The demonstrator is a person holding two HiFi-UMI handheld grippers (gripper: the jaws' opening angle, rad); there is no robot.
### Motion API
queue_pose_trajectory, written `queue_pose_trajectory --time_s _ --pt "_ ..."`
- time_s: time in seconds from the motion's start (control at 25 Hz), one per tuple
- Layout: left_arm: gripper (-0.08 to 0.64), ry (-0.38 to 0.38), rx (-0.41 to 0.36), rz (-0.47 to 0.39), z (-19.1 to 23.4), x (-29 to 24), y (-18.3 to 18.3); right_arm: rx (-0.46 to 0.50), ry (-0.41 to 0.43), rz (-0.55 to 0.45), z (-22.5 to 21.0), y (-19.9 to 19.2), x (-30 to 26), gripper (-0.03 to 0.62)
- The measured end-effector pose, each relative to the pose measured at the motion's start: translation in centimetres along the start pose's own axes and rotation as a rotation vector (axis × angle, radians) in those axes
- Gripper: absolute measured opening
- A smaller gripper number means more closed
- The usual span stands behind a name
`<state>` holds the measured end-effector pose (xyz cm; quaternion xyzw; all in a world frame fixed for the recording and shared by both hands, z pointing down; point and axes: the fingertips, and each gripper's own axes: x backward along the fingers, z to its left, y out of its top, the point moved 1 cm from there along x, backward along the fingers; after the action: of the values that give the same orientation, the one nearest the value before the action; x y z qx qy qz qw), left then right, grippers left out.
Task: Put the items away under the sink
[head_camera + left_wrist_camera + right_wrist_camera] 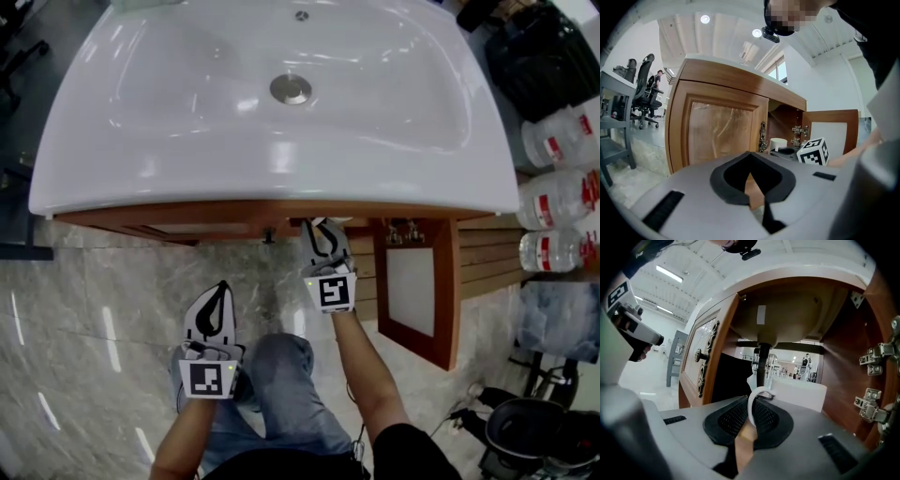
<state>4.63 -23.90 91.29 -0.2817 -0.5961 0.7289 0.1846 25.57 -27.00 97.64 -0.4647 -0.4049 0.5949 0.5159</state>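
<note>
White container stands inside the cupboard under the sink. Its thin curved handle is pinched between the closed jaws of the right gripper. In the head view the right gripper reaches under the front edge of the sink, into the open half of the cupboard.

The left gripper is clenched on nothing. Its pads meet at the tips, and only the cupboard's wood shows through the gap behind them. In the head view the left gripper is lower and further left, over the floor and clear of the cupboard.

Behind the container a dark drain pipe comes down from the underside of the basin. The right-hand door hangs open, with its metal hinges on the cupboard's side wall. The left-hand door is shut and has an ornate metal handle at its edge.

The person's knee, in jeans, shows between the two forearms. To the right of the sink several large water bottles lie on their sides.
</note>
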Motion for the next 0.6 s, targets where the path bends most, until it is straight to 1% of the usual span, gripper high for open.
queue_pose_trajectory --time_s 0.08,0.16,0.2,0.4,0.52,0.6 --pt "0.006 0.006 -0.001 0.004 0.2 0.4 0.3 -0.014 -0.01 0.004 -0.1 -0.2 0.0 0.038" --pt "0.006 0.014 0.005 0.009 0.3 0.9 0.8 -0.052 -0.028 0.022 -0.3 -0.5 0.3 0.048" --pt "0.006 0.018 0.008 0.011 0.3 1.2 1.2 -0.078 -0.037 0.038 -0.4 -0.8 0.6 0.077" --pt "0.006 0.039 0.013 0.052 -0.2 3.2 4.2 -0.202 -0.073 0.159 -0.1 -1.4 4.2 0.101" --pt "0.006 0.051 0.016 0.092 -0.9 5.2 7.2 -0.239 -0.064 0.24 0.6 0.2 7.7 0.097" --pt "0.006 0.054 0.022 0.114 -1.4 6.8 10.0 -0.265 -0.06 0.282 1.1 2.5 10.4 0.081"
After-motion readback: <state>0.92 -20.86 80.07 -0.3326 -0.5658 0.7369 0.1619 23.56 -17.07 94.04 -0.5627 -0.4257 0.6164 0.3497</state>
